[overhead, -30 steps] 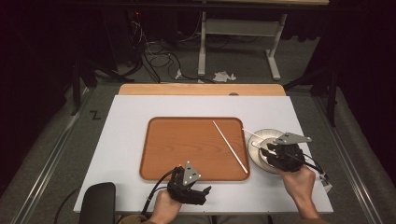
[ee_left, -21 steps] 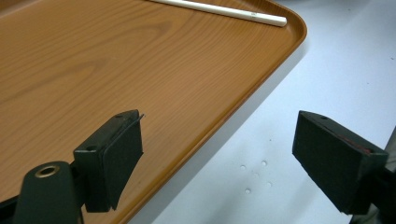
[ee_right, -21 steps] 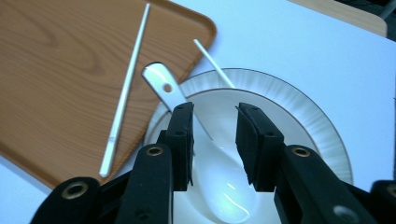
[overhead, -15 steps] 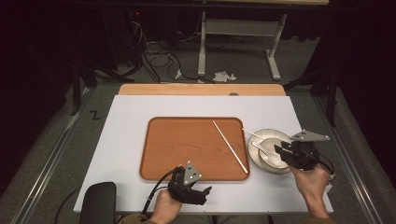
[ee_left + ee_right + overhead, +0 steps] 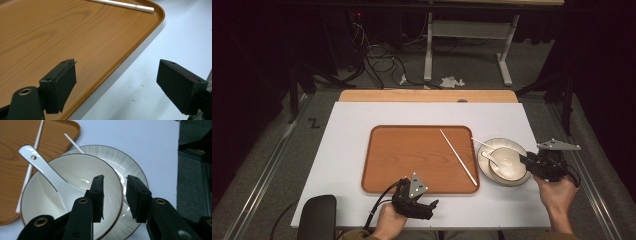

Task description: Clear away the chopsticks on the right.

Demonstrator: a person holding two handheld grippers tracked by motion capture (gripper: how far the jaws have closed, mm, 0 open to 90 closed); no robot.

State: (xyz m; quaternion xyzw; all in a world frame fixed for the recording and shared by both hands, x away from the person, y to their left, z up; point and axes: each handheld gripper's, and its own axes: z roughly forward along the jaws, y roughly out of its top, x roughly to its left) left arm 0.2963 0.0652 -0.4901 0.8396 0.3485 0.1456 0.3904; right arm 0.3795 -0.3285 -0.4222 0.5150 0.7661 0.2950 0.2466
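Observation:
A white bowl [image 5: 512,167] [image 5: 75,170] stands on a white plate [image 5: 484,173] [image 5: 130,165], right of the wooden tray [image 5: 412,155] [image 5: 50,30]. A white spoon [image 5: 490,157] [image 5: 47,172] lies in the bowl. One white chopstick [image 5: 458,157] [image 5: 120,3] rests on the tray; a second chopstick [image 5: 479,143] [image 5: 72,143] leans onto the plate. My right gripper [image 5: 524,161] [image 5: 115,180] is open at the bowl's right side, the rim showing in the gap between its jaws. My left gripper [image 5: 429,206] [image 5: 117,82] stands wide open over the tray's near right corner, holding nothing.
The white table [image 5: 352,130] has a wooden board [image 5: 427,96] along its far edge. A black pad [image 5: 314,217] sits at the near left corner. The plate lies close to the table's right edge. Cables and desk legs are on the floor beyond.
My right gripper has slid to the right, from over the bowl's middle to its right rim. The left gripper has stayed where it was.

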